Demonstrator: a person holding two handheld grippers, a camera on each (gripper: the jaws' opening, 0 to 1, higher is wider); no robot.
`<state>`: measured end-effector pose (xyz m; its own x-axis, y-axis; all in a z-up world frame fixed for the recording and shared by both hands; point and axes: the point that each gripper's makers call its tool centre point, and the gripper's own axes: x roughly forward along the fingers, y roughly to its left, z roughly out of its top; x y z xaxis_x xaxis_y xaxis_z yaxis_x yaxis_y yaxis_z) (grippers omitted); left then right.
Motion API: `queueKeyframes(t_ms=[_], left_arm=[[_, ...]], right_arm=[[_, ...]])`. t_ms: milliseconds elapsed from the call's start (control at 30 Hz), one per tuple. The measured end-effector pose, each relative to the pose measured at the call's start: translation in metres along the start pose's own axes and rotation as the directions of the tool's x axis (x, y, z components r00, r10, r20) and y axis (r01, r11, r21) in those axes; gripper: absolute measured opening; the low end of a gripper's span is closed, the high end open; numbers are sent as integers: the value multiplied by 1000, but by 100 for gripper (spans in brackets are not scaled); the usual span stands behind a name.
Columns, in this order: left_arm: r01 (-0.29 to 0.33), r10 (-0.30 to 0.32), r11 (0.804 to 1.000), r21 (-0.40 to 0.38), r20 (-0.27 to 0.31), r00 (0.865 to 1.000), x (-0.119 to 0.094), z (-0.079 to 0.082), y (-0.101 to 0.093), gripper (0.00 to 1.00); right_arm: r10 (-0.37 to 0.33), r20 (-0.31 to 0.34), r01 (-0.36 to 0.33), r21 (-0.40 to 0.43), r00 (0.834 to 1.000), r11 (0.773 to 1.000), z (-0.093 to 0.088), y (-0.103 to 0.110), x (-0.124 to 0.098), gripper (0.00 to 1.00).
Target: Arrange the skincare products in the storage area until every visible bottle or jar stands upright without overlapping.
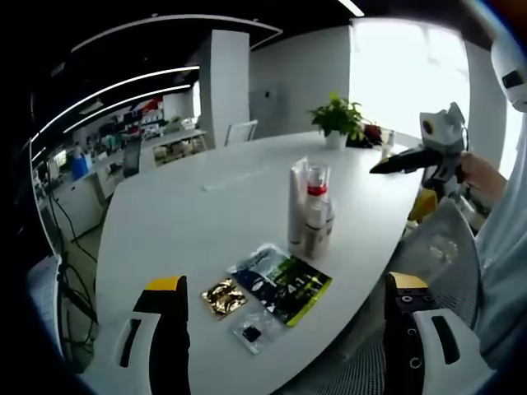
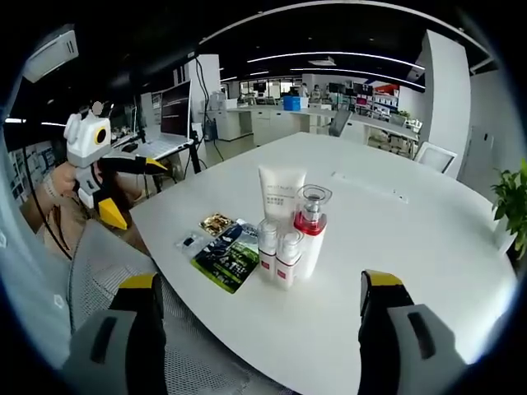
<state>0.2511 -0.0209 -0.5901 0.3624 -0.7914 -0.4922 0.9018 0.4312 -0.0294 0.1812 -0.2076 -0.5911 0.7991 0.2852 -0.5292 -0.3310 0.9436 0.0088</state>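
Bottles (image 2: 288, 234) clustered mid-table (image 2: 428, 247), sachets (image 2: 222, 251) beside, open tabletop all around

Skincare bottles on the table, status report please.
Left gripper and right gripper open, empty, short of the table. Skincare bottles clustered upright, touching. Sachets flat beside them, nothing blocking.

Bottles (image 2: 288, 234) standing upright in a tight cluster on the worktop (image 2: 412, 230), tube (image 2: 280, 193) at the cluster's far side, flat packets (image 2: 224, 251) lying on the worktop just left of the bottles in the right gripper view, potted plant (image 1: 336, 119) at the far worktop edge
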Motion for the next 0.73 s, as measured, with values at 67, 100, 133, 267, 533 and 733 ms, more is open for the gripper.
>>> queueKeyframes(t_ms=[67, 100, 133, 267, 533, 733], left_arm=[[-2, 2, 1000, 2, -2, 1000, 0, 0, 1, 97], [-3, 4, 1000, 2, -2, 1000, 0, 1, 1, 97], [-4, 4, 1000, 2, -1, 1000, 0, 1, 1, 97], [-4, 4, 1000, -2, -1, 1000, 0, 1, 0, 97], [-9, 9, 1000, -1, 0, 1000, 1, 3, -1, 97], [-3, 3, 1000, -8, 2, 1000, 2, 4, -2, 97]], right_arm=[[0, 2, 0, 2, 1000, 1000, 0, 0, 0, 100], [2, 0, -2, 3, 1000, 1000, -1, 0, 0, 100], [3, -3, -3, 3, 1000, 1000, -2, 0, 1, 100], [8, -6, -8, 1, 1000, 1000, -2, 0, 1, 100], [12, -4, -12, -2, 1000, 1000, 0, -2, 2, 100], [20, -13, -20, -14, 1000, 1000, 1, -2, 3, 100]])
